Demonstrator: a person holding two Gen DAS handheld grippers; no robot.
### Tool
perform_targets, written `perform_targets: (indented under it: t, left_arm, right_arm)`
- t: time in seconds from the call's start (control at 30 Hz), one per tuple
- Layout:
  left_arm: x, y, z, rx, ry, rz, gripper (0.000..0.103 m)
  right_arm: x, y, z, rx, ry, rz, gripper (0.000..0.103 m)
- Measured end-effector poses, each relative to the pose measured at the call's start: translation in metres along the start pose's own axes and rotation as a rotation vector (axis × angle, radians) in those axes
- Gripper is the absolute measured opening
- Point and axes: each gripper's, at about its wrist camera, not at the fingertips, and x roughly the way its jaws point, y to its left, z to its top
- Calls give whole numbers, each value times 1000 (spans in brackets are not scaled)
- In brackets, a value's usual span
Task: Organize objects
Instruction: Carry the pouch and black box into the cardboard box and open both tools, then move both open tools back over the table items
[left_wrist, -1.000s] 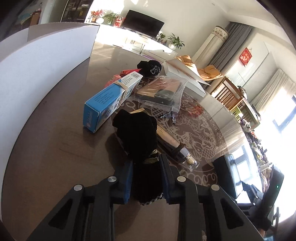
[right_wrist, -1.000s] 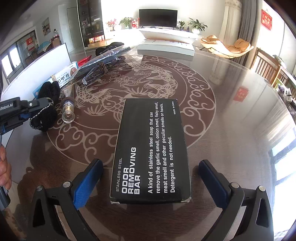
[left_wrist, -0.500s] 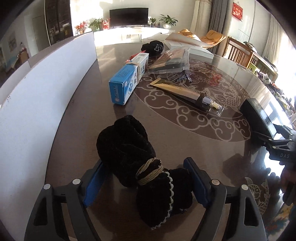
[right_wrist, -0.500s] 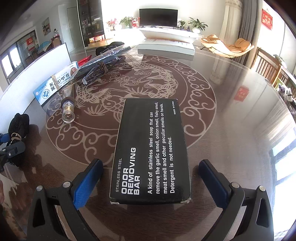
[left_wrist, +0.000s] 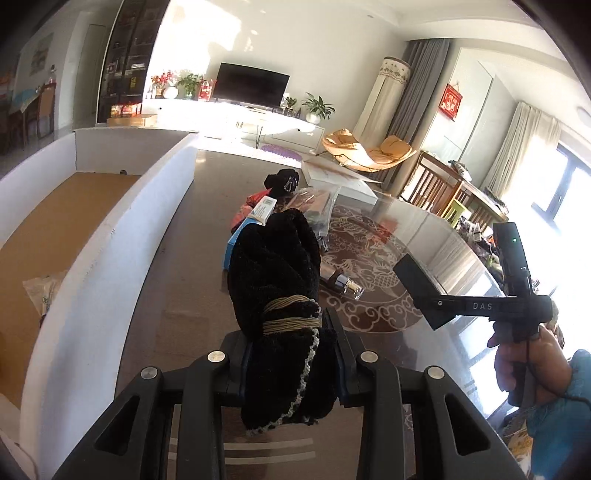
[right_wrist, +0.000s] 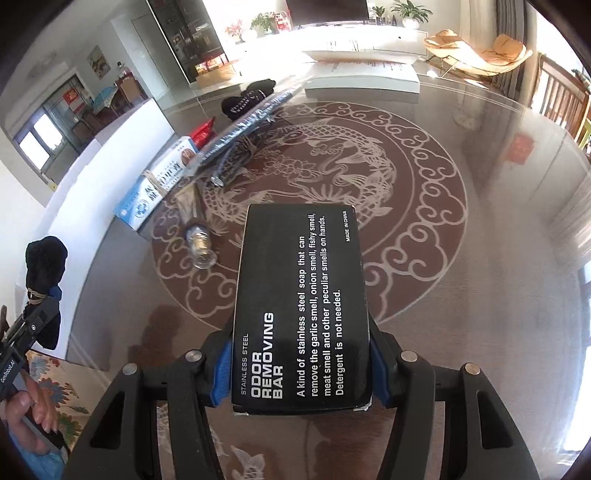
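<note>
**Two grippers loaded, both things off the table**

Both of my grippers have just been closing, and each now has something clamped between its pads. My left gripper (left_wrist: 291, 354) pinches a black cloth bundle (left_wrist: 275, 266), tied round with a tan cord, low in the middle of the left view; the bundle stands up past the fingers and hides part of the blue box (left_wrist: 233, 248) behind it. A white bin (left_wrist: 110, 236) with a brown floor runs along the left of that frame. My right gripper (right_wrist: 301, 363) squeezes the near end of a black carton (right_wrist: 301, 295) printed "ODOR REMOVING BAR", centre and lower centre of the right view, held above the patterned table (right_wrist: 480, 258). Left of the carton a small bottle (right_wrist: 199, 245) lies on the table, with a plastic bag (right_wrist: 243, 122) further up. At the far left edge of that view I see the bundle again.
</note>
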Motion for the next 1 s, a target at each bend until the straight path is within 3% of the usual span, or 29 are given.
perform_targets:
  t: [0.1,0.23,0.33,0.43,0.5,0.6,0.63,0.77,0.87,1.0]
  left_arm:
    - [-35,25,21,-28,-49,28,33]
    - [-73,85,45,-75,-87,166,33]
    - [-84,142,53,-132,-61,296,33]
    - [-85,187,50,-175,-4,392,35]
    - [-81,208,45,-210,50,448,43]
    - [-80,225,33,-255,86,527,69]
    - [-82,227,28,-265,73,535,72]
    - [-92,211,15,-233,25,524,72]
    - [-92,175,17,-165,-12,495,72]
    - [-83,97,17,-72,-46,297,72]
  right_arm:
    - [-7,55,18,-9,-31,142,58]
    - [-9,155,44,-104,-63,312,58]
    - [-1,236,57,-206,-53,400,58]
    - [15,309,61,-316,-46,417,59]
    - [32,347,60,-362,-20,420,59]
    - [63,383,56,-379,52,443,67]
    - [70,388,55,-372,67,452,75]
    - [65,369,45,-355,15,465,82]
    - [48,328,38,-382,-97,353,90]
    - [29,244,18,-396,-238,127,96]
